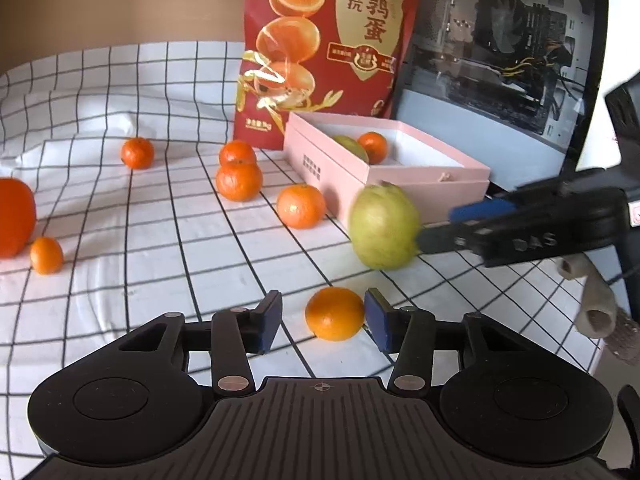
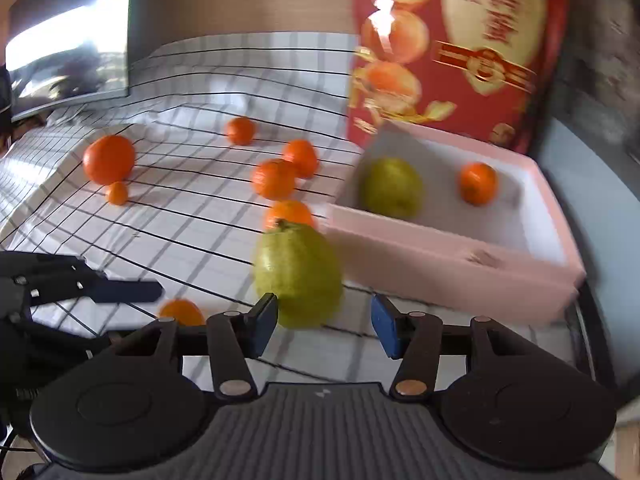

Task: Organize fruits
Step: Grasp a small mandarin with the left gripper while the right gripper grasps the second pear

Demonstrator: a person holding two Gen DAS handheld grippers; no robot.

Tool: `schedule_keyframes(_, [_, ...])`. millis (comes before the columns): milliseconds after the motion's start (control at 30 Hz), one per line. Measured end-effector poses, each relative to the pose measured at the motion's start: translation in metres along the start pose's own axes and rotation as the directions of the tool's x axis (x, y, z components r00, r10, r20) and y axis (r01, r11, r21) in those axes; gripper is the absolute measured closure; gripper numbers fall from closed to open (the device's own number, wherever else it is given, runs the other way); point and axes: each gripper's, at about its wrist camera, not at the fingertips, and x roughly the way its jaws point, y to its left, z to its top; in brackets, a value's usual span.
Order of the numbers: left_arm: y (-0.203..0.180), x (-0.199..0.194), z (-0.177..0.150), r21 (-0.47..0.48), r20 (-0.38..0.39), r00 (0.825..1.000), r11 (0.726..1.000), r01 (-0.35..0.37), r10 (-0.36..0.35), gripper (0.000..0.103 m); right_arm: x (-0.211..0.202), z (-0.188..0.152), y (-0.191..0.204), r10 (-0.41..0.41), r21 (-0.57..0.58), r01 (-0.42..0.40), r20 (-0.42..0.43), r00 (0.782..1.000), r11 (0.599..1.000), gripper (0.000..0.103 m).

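Observation:
A pink box (image 1: pixel 400 184) (image 2: pixel 448 268) holds one green pear (image 2: pixel 392 188) and one mandarin (image 2: pixel 478 183). A second green pear (image 1: pixel 384 228) (image 2: pixel 298 274) lies on the checked cloth in front of the box. My right gripper (image 2: pixel 324 324) is open, its blue pads just short of this pear, left pad nearly touching it; it also shows in the left wrist view (image 1: pixel 452 226). My left gripper (image 1: pixel 323 322) is open around a mandarin (image 1: pixel 335 313) on the cloth, which also shows in the right wrist view (image 2: pixel 182 312). Several more mandarins (image 1: pixel 239 181) lie scattered.
A red snack bag (image 1: pixel 324 48) stands behind the box. A large orange (image 1: pixel 14 218) (image 2: pixel 109 159) sits at the far left. A computer case (image 1: pixel 500 48) stands at the right, a monitor (image 2: pixel 68 44) at the back left. The table edge is at the right.

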Motion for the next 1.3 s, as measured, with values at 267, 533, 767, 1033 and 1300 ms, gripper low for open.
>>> schedule_keyframes(267, [0.010,-0.001,0.004,-0.046,0.006,1.000,0.999,0.005,-0.004,0.052,-0.010,-0.018,-0.029,0.059,0.065,-0.061,0.044,0.997,0.996,0.027])
schedule_keyframes(533, [0.005,-0.001,-0.008,-0.049,-0.034,0.998,0.997,0.057,-0.059,0.051,0.016,0.004,-0.005,0.090,0.042,-0.093,0.056,0.994,0.995,0.025])
schedule_keyframes(767, [0.008,0.001,-0.008,-0.058,-0.040,0.996,0.996,0.074,-0.077,0.050,0.050,0.011,0.006,0.014,0.007,-0.014,0.015,1.000,1.000,0.034])
schedule_keyframes(1033, [0.007,0.006,-0.006,-0.071,-0.051,0.996,0.995,0.075,-0.078,0.049,0.034,0.001,-0.005,0.049,0.014,-0.049,-0.011,0.999,0.999,0.045])
schedule_keyframes(1300, [0.008,0.015,0.001,-0.089,-0.060,0.994,0.992,0.086,-0.091,0.052,0.001,-0.025,-0.033,-0.024,0.014,0.024,0.022,0.999,1.000,0.045])
